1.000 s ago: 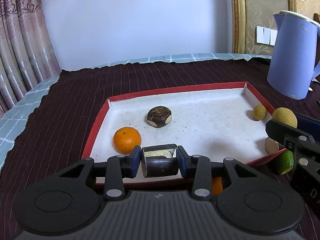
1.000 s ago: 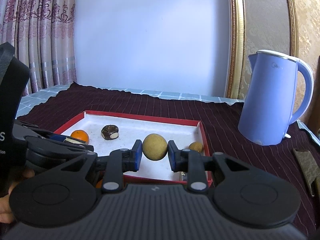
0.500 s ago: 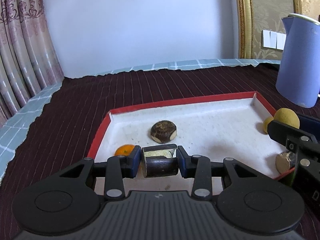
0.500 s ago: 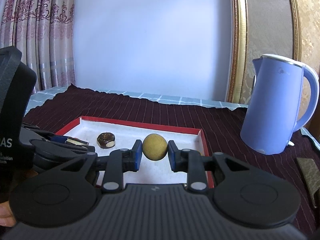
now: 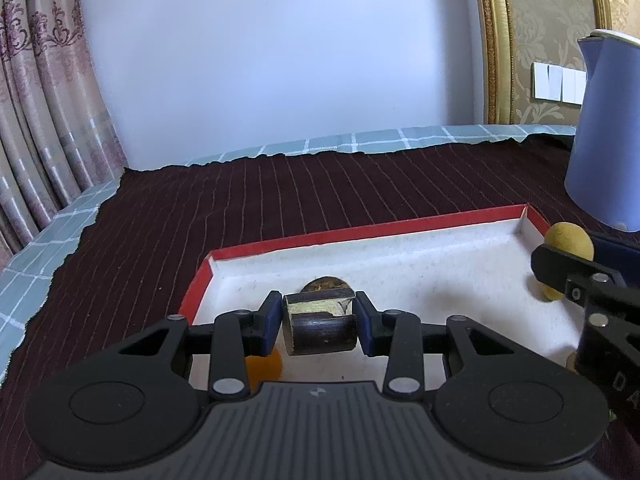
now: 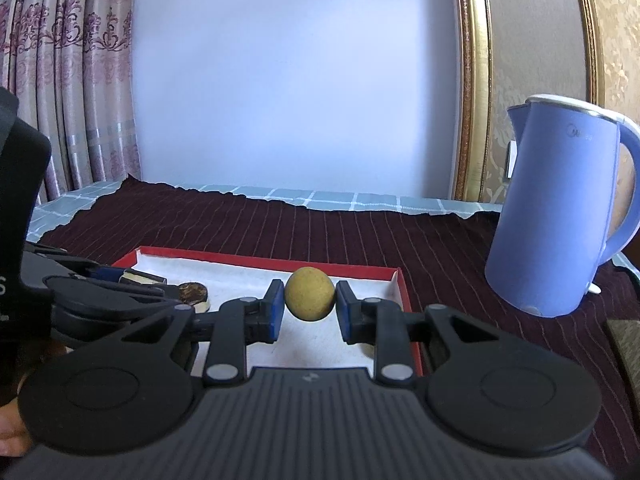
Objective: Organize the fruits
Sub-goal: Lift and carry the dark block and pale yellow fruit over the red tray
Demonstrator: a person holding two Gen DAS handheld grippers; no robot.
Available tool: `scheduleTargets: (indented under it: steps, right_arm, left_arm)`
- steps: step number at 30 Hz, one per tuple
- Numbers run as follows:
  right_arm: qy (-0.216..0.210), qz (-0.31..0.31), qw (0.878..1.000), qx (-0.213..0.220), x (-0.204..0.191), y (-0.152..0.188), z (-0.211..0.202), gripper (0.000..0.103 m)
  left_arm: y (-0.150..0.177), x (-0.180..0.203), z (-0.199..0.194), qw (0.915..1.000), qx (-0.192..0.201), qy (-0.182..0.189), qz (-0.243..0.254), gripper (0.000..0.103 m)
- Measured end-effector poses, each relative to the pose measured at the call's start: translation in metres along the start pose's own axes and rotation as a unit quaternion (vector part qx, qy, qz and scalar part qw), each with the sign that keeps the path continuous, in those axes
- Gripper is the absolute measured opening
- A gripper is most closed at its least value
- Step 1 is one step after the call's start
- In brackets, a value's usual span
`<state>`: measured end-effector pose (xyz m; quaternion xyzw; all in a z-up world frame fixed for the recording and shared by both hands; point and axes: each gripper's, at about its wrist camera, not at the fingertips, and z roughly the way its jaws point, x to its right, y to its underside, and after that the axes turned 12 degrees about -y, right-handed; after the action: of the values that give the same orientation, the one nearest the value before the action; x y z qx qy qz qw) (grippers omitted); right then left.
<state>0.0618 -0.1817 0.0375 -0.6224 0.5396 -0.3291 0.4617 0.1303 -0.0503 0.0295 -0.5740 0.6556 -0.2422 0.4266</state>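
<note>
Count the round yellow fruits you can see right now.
2. One yellow fruit is clamped in the right gripper; a smaller one lies in the tray's right corner. Others may be hidden.

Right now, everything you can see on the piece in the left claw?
The sugarcane piece is a short, dark brown cylinder with glossy skin and a pale, greenish, roughly cut face on top. It lies crosswise, pinched at both ends by the left claw's blue pads, held above the red-rimmed tray, touching nothing else.
</note>
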Motion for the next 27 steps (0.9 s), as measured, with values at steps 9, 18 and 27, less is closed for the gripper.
scheduleTargets:
  steps: [9,18,27]
  right_arm:
    - [0.002,0.008,1.000,-0.008,0.009,-0.002,0.021,0.026]
    - [0.007,0.017,1.000,-0.013,0.017,-0.007,0.038,0.026]
    - [0.009,0.023,0.999,-0.023,0.026,-0.010,0.053,0.026]
  left_arm:
    - [-0.005,0.008,0.018,0.9999,-0.008,0.011,-0.004,0.038]
    - [-0.010,0.007,0.030,0.9997,-0.015,0.016,-0.013,0.038]
    - [-0.020,0.015,0.036,0.9999,-0.014,0.008,-0.003,0.038]
